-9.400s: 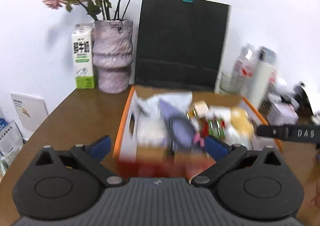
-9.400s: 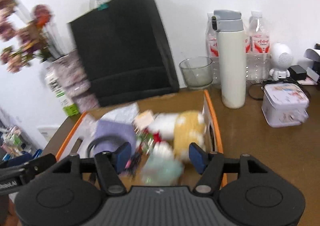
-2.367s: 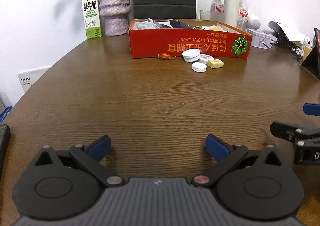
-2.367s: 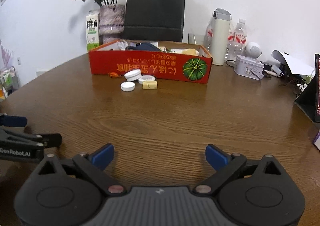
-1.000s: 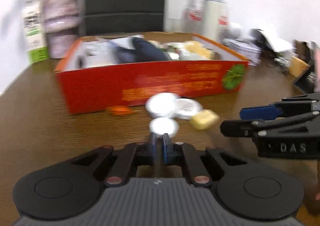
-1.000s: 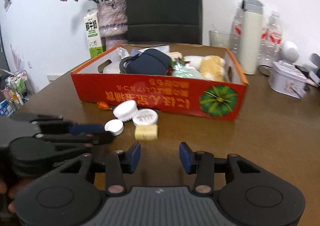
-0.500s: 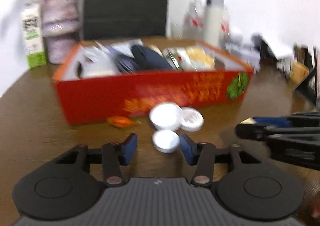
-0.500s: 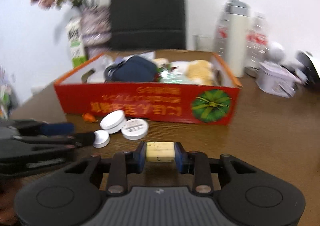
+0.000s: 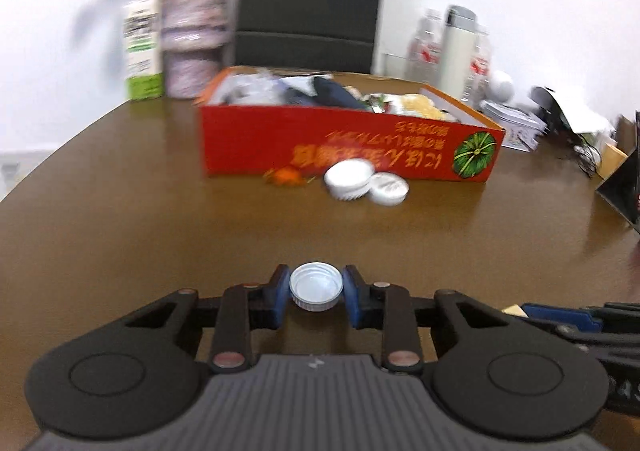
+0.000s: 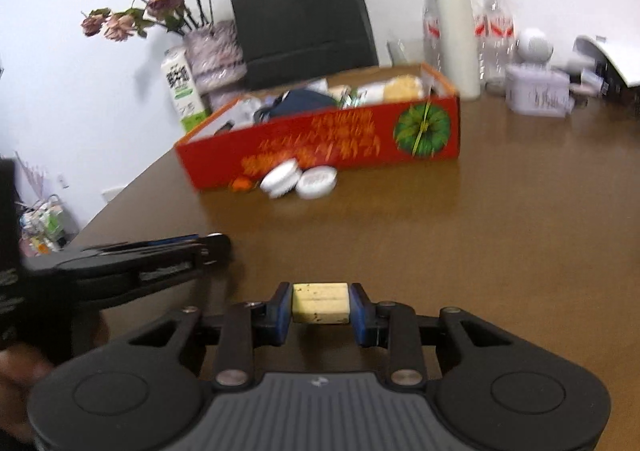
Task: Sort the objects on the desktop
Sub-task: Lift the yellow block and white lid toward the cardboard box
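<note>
My left gripper (image 9: pixel 316 293) is shut on a small white bottle cap (image 9: pixel 316 291), held above the brown table. My right gripper (image 10: pixel 320 305) is shut on a pale yellow block (image 10: pixel 320 301), also held above the table. A red cardboard box (image 9: pixel 344 149) full of mixed items stands further back, and also shows in the right wrist view (image 10: pixel 320 139). In front of it lie two white round lids (image 9: pixel 364 183) and a small orange item (image 9: pixel 286 176). The left gripper also shows at the left of the right wrist view (image 10: pixel 216 245).
Behind the box stand a black paper bag (image 10: pixel 300 11), a vase of dried flowers (image 10: pixel 214 51), a milk carton (image 10: pixel 182 89), a white flask (image 10: pixel 456 35), water bottles and a small tin (image 10: pixel 538 89). A dark object (image 9: pixel 622 187) leans at the table's right edge.
My left gripper closed on the white cap and lifted it back from the box. My right gripper pulled back with the yellow block in its jaws.
</note>
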Demonstrator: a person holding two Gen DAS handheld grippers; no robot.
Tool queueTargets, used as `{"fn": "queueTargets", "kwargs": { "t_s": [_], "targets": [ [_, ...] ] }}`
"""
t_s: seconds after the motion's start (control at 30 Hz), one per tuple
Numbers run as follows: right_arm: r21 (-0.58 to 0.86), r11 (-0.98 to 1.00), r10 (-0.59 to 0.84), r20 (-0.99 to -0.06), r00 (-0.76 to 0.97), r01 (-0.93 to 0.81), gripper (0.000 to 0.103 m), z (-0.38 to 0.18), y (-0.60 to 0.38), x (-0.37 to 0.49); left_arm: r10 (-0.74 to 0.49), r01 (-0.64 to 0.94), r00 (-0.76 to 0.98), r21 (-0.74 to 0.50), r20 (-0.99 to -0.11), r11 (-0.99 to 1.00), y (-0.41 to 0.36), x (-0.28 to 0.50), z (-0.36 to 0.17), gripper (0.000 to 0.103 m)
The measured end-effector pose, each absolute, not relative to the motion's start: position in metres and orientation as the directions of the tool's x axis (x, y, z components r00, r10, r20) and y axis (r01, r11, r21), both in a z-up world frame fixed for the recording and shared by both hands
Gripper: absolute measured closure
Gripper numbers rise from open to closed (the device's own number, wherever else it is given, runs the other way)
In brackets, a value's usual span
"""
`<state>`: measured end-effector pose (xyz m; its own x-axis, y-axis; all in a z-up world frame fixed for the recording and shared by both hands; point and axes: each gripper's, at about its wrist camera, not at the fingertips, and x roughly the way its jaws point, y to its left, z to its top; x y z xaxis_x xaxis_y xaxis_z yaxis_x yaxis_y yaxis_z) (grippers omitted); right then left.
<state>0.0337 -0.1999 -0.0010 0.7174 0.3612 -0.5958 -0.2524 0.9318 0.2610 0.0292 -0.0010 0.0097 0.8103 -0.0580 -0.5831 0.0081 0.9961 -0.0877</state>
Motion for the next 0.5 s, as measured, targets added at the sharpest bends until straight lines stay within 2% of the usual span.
{"fn": "queueTargets", "kwargs": {
  "t_s": [0.2, 0.37, 0.5],
  "targets": [
    [0.24, 0.918, 0.397, -0.566, 0.723, -0.317, 0.074, 0.012, -0.193, -0.007, -0.048, -0.028, 0.786, -0.112, -0.616, 0.993, 0.006, -0.031, 0.018, 0.074],
    [0.239, 0.914, 0.406, -0.534, 0.742, -0.328, 0.074, 0.023, -0.199, -0.044, -0.058, 0.007, 0.822, -0.093, -0.566, 0.996, -0.005, -0.077, 0.03, 0.074],
    [0.228, 0.912, 0.41, -0.518, 0.751, -0.341, 0.074, 0.031, -0.204, -0.071, -0.102, 0.036, 0.85, -0.136, -0.517, 0.99, -0.009, -0.098, 0.039, 0.074]
  ]
}}
